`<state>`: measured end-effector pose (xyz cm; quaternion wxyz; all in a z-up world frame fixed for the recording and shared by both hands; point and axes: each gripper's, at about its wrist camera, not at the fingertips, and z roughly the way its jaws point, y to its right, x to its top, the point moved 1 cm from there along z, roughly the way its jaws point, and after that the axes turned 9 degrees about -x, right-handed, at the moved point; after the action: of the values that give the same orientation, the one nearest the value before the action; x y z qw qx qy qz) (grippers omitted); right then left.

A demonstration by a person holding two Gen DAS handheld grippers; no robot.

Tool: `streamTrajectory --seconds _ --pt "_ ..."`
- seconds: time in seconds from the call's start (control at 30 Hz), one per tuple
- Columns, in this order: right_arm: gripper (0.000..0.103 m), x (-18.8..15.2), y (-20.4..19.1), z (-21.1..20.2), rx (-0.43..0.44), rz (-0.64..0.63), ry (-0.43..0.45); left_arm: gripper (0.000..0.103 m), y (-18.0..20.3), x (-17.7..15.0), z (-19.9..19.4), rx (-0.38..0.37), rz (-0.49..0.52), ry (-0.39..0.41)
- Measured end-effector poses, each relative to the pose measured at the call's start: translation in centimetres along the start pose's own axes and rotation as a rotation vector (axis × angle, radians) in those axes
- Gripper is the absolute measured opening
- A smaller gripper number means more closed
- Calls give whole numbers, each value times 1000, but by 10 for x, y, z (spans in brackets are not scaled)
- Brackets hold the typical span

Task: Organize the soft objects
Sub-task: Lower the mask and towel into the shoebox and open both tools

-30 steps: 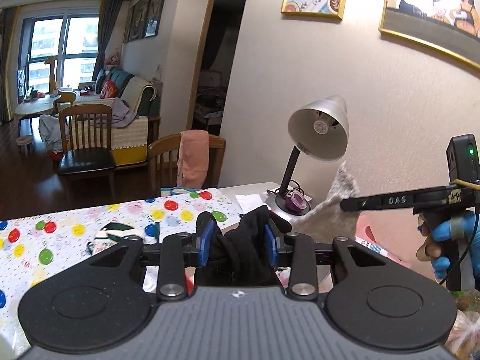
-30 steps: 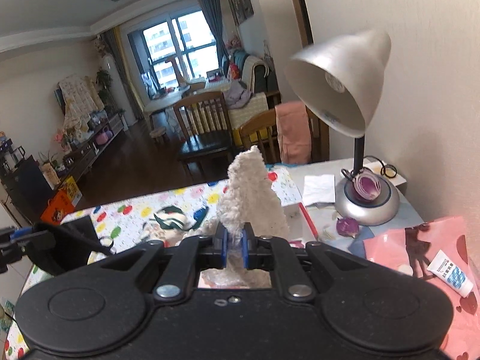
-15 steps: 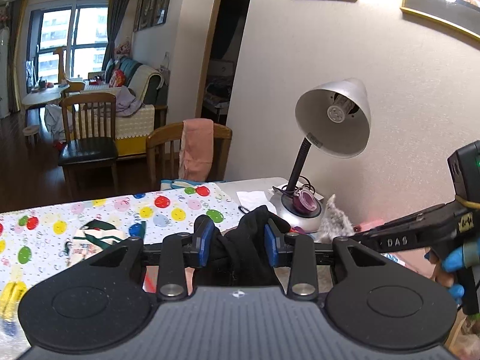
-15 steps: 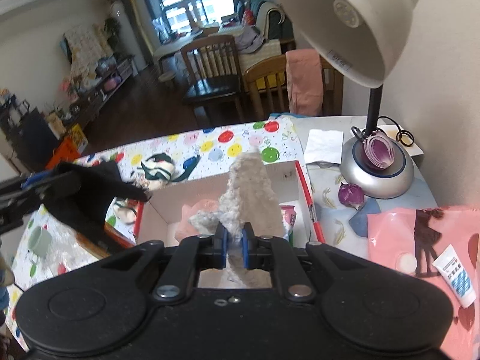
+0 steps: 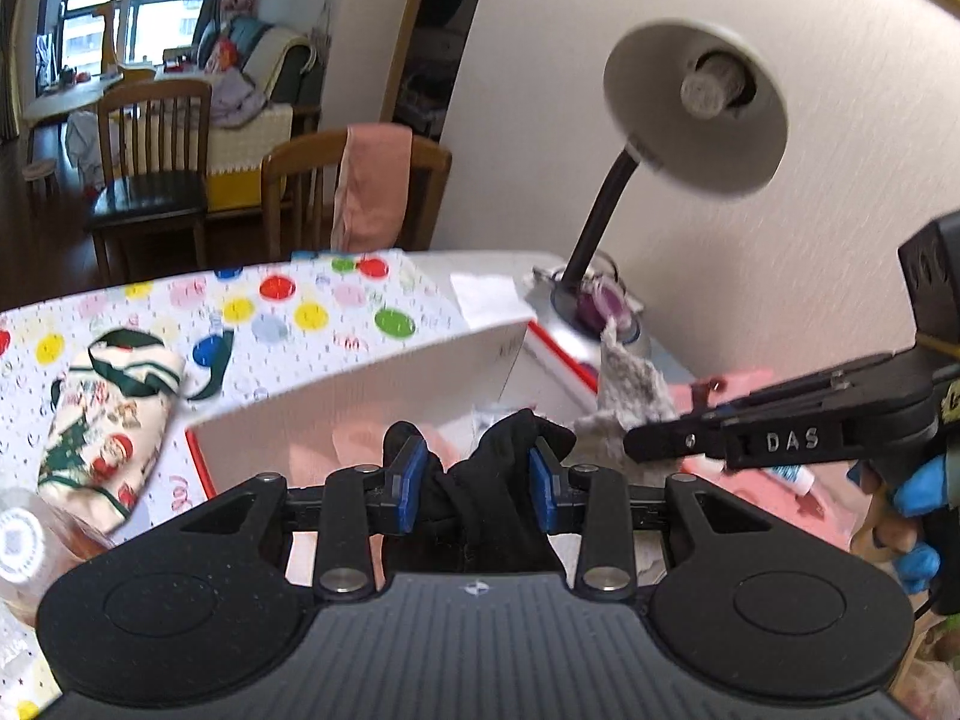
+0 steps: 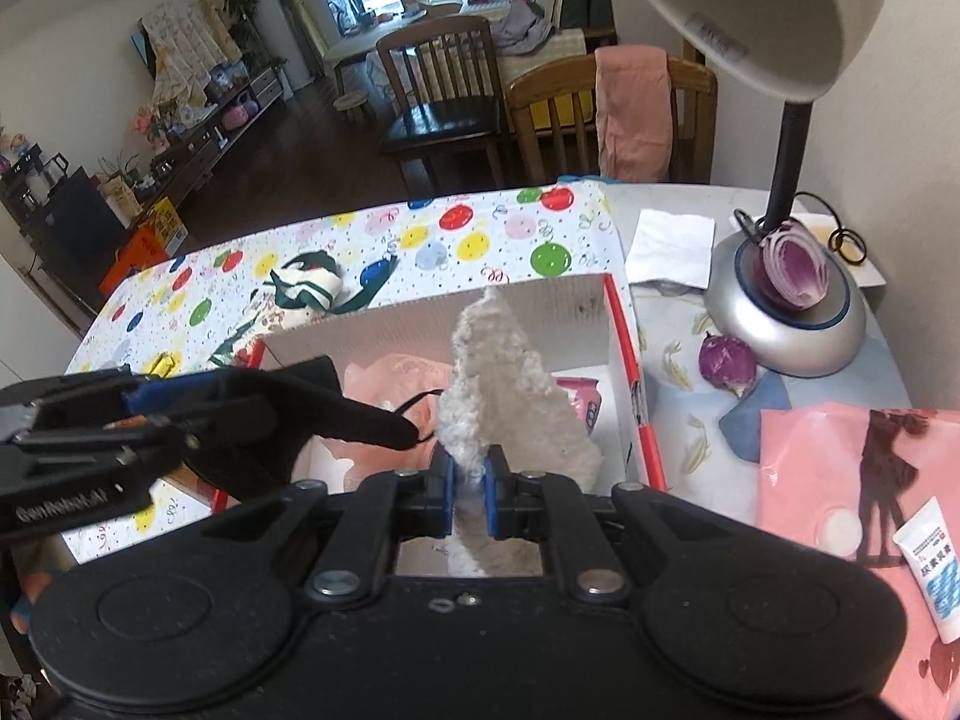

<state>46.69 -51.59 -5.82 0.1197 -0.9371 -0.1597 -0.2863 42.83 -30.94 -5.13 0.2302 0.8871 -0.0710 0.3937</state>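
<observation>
1. The black fabric item in the left gripper is bunched; its lower part drops behind the gripper body, so what kind of garment it is stays unclear.
2. The fluffy grey-white cloth in the right gripper stands up in a peak; its lower end is cut off by the gripper body.
3. The inside of the white cardboard box is half hidden by both cloths. Pink soft material and a pink-printed packet show in it; the rest of its contents cannot be made out.
4. The left view is motion-blurred, so print on the dotted tablecloth is unreadable.
5. The lamp shade is cut off at the top edge of the right view.
6. Two grippers: the left jaws pinch the black fabric item over the near-left part of the box; the right jaws are pressed nearly together on the fluffy cloth, above the box's middle.
7. One box on the surface.
8. One patterned green-and-white cloth lies on the tablecloth behind the box.
9. Two purple onion pieces: a cut half on the lamp base, a smaller one beside it.
10. One white tube lies on a pink bag.
11. Two wooden chairs; one carries a pink towel.
</observation>
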Motion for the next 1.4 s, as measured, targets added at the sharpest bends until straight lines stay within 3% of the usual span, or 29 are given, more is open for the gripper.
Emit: streamTrajectory --seconds 0.43,0.63,0.7,0.9,1.13,1.4 --pt "13 -9 -1 44 33 -8 -72 35 -12 -35 34 37 12 -147" --pt "18 -16 -4 56 44 -9 -85 36 -13 -44 39 60 34 -180" --pt "20 -17 -6 60 42 -6 -88 39 -13 -46 40 71 43 -191" --pt "26 -21 -6 68 57 11 -103 63 -13 -55 38 81 73 -208" --pt "39 -26 -9 67 69 11 -101 71 -9 -63 29 55 96 -212" --pt "63 -28 -16 54 72 -5 -85 83 -10 -63 14 35 69 -162"
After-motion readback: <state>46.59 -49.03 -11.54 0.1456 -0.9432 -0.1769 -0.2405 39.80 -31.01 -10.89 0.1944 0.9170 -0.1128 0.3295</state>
